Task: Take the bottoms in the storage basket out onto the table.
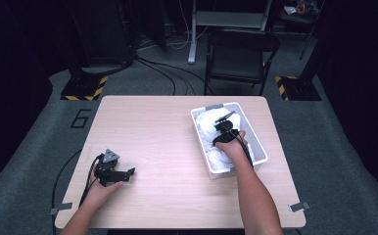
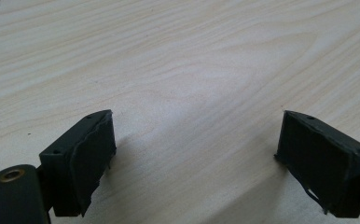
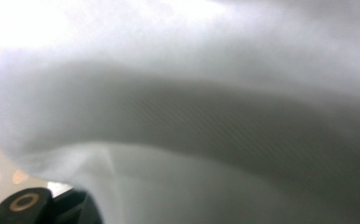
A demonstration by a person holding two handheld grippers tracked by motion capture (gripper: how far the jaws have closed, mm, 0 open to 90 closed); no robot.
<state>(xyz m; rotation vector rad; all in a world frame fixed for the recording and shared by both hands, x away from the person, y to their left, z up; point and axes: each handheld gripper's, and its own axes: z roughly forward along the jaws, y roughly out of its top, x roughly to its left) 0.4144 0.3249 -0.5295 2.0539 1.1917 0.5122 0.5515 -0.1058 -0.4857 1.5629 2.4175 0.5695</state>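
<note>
A white plastic basket [image 1: 261, 147] stands on the right half of the wooden table [image 1: 167, 127], with crumpled white cloth [image 1: 209, 125] inside. My right gripper [image 1: 223, 128] is pushed down into the basket among the cloth. In the right gripper view the white cloth [image 3: 192, 116] lies pressed close over the lens and covers the jaws, so whether they are open or shut is hidden. My left gripper [image 1: 127, 173] rests low over the table near its front left corner. In the left gripper view it [image 2: 194, 135] stands wide open over bare wood, nothing between its fingers.
A black folding chair [image 1: 241, 51] stands beyond the table's far edge. Cables run over the grey floor behind it. Yellow-and-black striped stand bases [image 1: 84, 89] sit at the far left and far right. The table's middle is bare wood.
</note>
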